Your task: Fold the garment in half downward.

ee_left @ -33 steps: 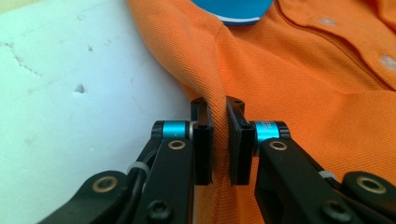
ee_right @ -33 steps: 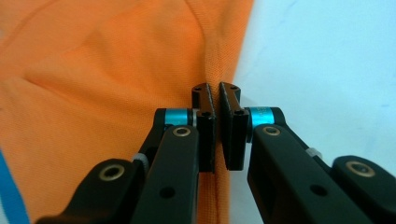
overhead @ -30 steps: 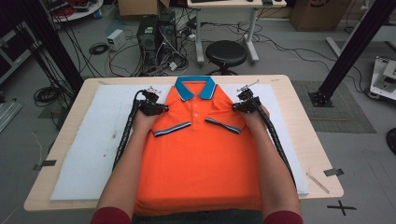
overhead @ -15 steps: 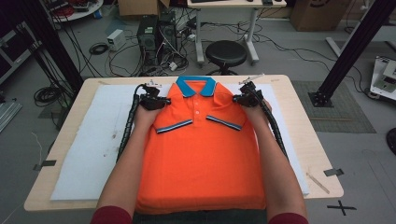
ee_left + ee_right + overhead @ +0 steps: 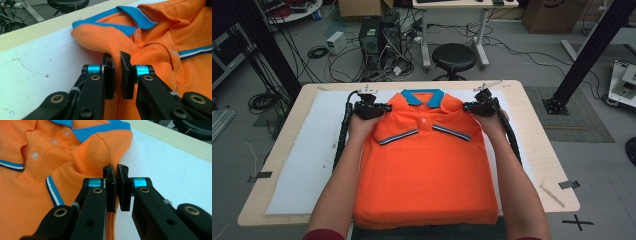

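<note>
An orange polo shirt (image 5: 427, 170) with a blue collar (image 5: 422, 96) lies front up on the white mat, sleeves folded in over the chest, hem hanging over the near edge. My left gripper (image 5: 385, 107) pinches the shirt's left shoulder fold (image 5: 117, 62), jaws shut on the fabric. At the opposite shoulder my right gripper (image 5: 466, 106) is shut on the fold (image 5: 113, 167) too. Both grippers (image 5: 117, 56) (image 5: 115, 168) sit level with the collar near the table's far edge.
A white mat (image 5: 312, 150) covers the wooden table (image 5: 547, 150). Beyond the far edge stand a black stool (image 5: 454, 57), a computer tower (image 5: 372, 40) and tangled floor cables. Bare mat lies left of the shirt.
Both grippers have carried the shirt's shoulders away from me toward the far edge, sliding the whole shirt up the mat.
</note>
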`<state>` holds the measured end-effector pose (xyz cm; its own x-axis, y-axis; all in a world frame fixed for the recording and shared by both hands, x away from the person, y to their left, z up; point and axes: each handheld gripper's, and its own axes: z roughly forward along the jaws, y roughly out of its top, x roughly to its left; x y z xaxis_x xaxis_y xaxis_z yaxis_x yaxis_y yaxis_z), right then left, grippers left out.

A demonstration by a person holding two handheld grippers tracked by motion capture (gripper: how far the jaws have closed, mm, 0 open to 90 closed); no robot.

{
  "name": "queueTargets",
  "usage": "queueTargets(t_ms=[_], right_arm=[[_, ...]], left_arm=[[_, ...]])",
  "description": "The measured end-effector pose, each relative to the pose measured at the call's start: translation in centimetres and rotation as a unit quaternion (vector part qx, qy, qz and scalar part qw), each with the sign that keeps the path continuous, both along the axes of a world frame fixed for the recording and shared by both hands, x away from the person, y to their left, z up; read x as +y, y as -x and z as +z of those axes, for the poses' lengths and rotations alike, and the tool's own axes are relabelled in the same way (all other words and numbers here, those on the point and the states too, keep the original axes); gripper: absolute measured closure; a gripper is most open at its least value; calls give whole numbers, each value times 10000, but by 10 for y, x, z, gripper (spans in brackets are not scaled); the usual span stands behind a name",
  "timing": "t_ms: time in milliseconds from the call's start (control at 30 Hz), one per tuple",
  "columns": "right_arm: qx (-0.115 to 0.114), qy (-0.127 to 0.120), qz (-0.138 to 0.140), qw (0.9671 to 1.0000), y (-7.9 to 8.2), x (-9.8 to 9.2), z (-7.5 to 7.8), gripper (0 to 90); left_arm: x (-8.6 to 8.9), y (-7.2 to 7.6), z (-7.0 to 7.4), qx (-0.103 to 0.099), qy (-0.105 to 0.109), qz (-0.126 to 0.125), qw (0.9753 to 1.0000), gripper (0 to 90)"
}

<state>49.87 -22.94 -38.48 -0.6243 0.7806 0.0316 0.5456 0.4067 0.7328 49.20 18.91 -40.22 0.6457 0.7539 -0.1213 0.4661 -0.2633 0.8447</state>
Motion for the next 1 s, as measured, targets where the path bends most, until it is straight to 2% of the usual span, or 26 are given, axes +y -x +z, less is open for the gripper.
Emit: queueTargets(t_ms=[233, 300, 467, 1000], right_arm=[[-105, -134, 24, 9999, 11, -6, 2, 871], [-74, -170, 33, 9998, 13, -7, 2, 871], [-196, -269, 146, 9993, 27, -12, 5, 870], [-324, -363, 349, 9982, 61, -18, 3, 870]], left_arm=[[2, 13, 8, -143, 136, -140, 9997, 830], [3, 15, 9, -160, 137, -166, 9996, 830], [6, 28, 12, -253, 247, -247, 9991, 830], [6, 59, 17, -450, 252, -493, 9975, 830]])
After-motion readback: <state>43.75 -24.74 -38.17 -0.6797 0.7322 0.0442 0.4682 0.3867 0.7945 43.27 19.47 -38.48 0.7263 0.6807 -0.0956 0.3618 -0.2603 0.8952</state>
